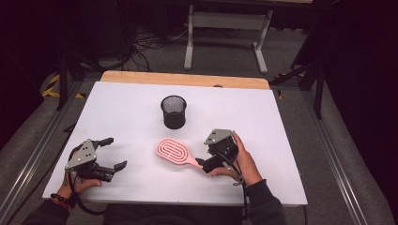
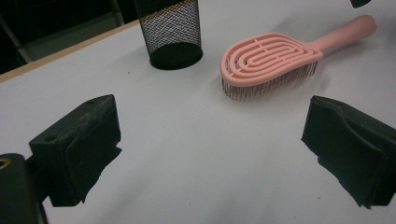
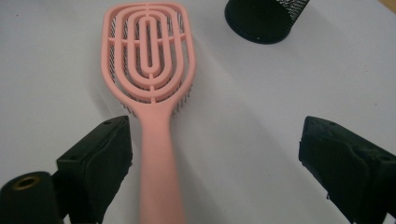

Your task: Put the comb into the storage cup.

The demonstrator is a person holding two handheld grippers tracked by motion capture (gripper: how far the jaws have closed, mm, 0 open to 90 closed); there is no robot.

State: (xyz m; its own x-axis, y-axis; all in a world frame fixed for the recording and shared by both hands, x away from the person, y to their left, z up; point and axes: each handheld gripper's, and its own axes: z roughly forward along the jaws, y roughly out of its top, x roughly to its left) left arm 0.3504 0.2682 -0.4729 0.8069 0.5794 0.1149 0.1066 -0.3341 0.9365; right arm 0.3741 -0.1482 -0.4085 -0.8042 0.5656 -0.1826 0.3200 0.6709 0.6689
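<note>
A pink vented hairbrush lies bristles-down on the white table, its handle pointing to the right. My right gripper stands open at the handle's end. In the right gripper view the brush runs up between the wide jaws of that gripper, its handle close beside the left jaw. My left gripper rests open near the table's front left, with nothing between its fingers. In the left gripper view the brush lies ahead and to the right of the left gripper.
A black mesh cup stands upright behind the brush, mid-table; it also appears as the cup and the cup. A wooden strip edges the table's far side. A white desk frame and cables lie on the floor beyond.
</note>
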